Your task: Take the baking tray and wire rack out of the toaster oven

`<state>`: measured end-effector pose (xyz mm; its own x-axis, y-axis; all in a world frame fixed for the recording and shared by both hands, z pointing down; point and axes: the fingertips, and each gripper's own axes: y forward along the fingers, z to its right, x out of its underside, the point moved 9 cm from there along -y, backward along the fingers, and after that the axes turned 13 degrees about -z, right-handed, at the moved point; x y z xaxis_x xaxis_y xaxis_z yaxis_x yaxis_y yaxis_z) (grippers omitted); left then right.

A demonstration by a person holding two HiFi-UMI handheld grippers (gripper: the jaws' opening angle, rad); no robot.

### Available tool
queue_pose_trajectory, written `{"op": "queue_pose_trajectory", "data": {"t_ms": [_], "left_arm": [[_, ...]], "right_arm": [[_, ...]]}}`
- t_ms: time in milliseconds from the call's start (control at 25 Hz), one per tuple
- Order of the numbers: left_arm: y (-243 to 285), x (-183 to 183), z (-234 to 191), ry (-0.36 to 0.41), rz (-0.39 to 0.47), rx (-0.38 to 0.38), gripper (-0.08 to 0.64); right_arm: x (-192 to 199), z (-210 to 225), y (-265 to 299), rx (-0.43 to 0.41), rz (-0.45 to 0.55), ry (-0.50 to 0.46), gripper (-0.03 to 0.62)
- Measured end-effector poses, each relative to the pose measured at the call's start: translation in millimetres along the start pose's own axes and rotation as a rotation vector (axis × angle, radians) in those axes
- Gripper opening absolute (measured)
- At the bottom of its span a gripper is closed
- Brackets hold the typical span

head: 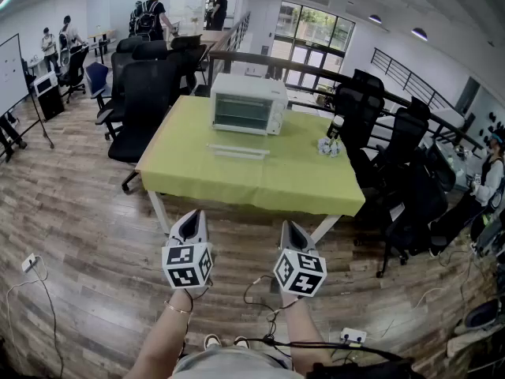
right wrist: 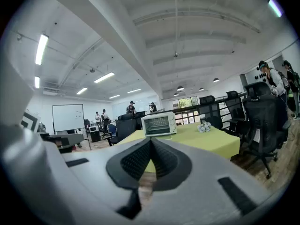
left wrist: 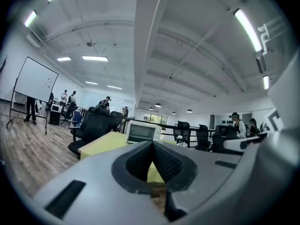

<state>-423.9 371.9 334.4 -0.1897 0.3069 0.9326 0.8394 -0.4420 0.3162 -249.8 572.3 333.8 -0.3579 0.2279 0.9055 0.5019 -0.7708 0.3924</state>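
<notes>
A table (head: 197, 176) on white legs stands on the wood floor (head: 79, 212), its top covered by a yellow-green cloth (head: 300, 180). A white toaster oven (head: 248, 103) sits toward the far edge. A flat pale strip (head: 237, 150) lies just in front of it; what it is cannot be told. Near the right edge sits a small whitish bunch (head: 329, 146), with a dark upright thing (head: 336, 126), perhaps a bottle, just behind it.

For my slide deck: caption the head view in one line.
Left claw and right claw, both shut and empty, face a toaster oven on a green-covered table.
</notes>
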Motion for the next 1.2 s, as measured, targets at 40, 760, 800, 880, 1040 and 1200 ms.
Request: {"op": "queue_pose_trajectory", "data": {"t_ms": [40,760,800,880,1040,1200], "left_arm": [[0,0,0,0.004,0.0,0.0,0.005],[1,1,-30,0.019,-0.015,0.047,0.005],[3,2,-33,0.017,-0.019,0.048,0.005],[7,4,-37,0.012,-0.026,0.051,0.005],[21,8,-45,-0.004,-0.038,0.059,0.005],[41,8,-52,-0.01,-0.052,0.071,0.005]], "right_arm": [[0,-1,0,-0.002,0.001,0.003,-0.002],[17,-23,5,0.03,-0.027,0.072,0.0],[19,-24,6,0.032,-0.029,0.075,0.0],[21,-23,8,0.038,-0.033,0.08,0.0],[23,-21,22,0.046,-0.049,0.088,0.0],[22,-18,44,0.053,-0.059,0.097,0.0]]}}
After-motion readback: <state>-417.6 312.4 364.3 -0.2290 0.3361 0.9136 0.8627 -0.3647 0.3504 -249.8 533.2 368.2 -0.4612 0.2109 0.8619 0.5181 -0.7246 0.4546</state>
